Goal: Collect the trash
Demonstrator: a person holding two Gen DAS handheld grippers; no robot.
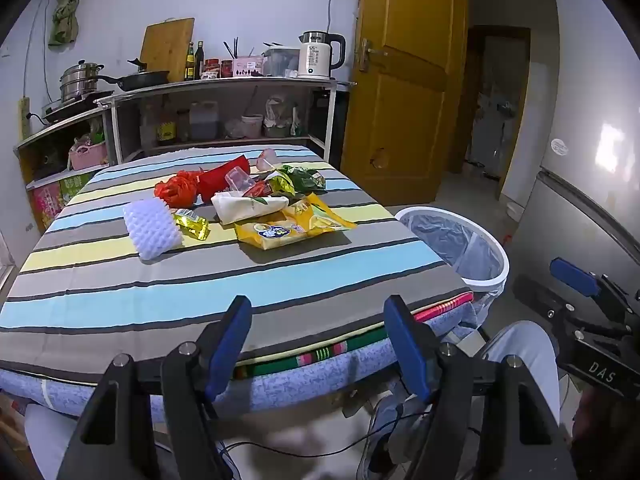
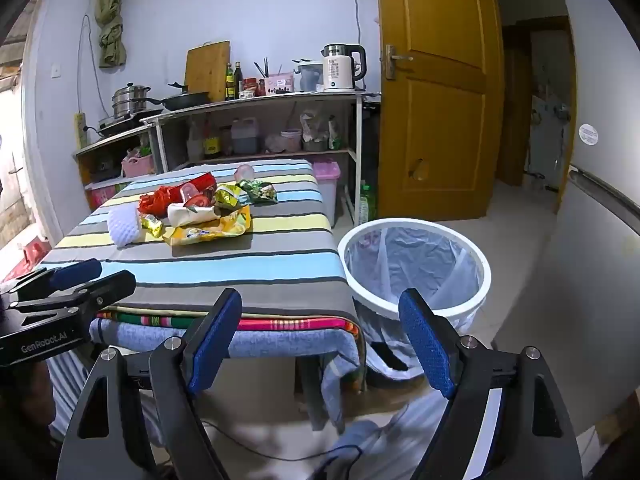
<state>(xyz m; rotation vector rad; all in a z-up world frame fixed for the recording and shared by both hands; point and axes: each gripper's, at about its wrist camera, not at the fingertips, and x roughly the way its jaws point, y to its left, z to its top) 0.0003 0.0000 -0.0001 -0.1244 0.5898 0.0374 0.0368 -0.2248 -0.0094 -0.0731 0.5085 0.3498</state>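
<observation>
Crinkled wrappers (image 1: 280, 208) lay heaped mid-table (image 1: 120, 288), the lined bin (image 2: 416, 264) beside its corner for short drops. You held your left gripper (image 1: 318, 344) and right gripper (image 2: 320, 340) spread wide, empty, short of the pile.

The left black two-finger gripper with blue pads (image 1: 318, 308) points toward twelve o'clock, jaws spread wide, gripping nothing. The right black two-finger gripper with blue pads (image 2: 320, 300) sits at its three o'clock, likewise wide apart and unladen.
</observation>
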